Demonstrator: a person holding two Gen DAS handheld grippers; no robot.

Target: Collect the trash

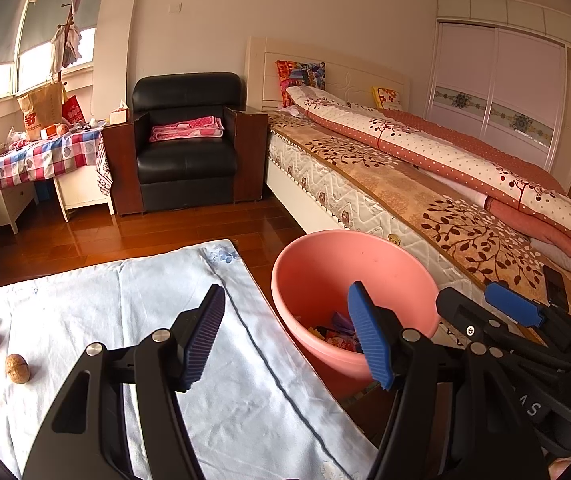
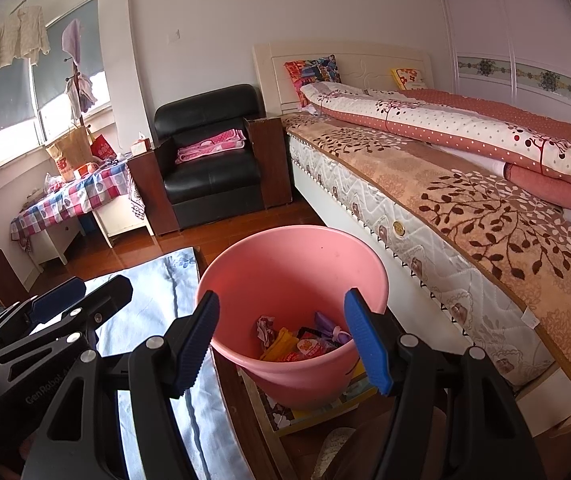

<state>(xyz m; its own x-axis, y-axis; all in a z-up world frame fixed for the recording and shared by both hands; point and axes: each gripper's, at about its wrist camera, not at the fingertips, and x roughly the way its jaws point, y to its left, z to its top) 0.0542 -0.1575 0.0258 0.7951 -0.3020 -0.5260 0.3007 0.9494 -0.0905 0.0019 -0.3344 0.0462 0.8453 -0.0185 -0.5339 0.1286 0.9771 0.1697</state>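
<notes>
The pink bin [image 2: 291,280] stands just beside the surface, between it and the bed [image 2: 465,208], with crumpled wrappers [image 2: 301,340] lying at its bottom. The right gripper [image 2: 281,344] hangs over the bin's near rim, its jaws spread with nothing between them. The left gripper [image 1: 285,336] is over the pale blue cloth [image 1: 133,304] at the surface's edge, jaws likewise spread and empty. Two walnuts [image 1: 16,368] rest on the cloth at its left. A black armchair [image 2: 209,156] stands well apart, by the headboard.
</notes>
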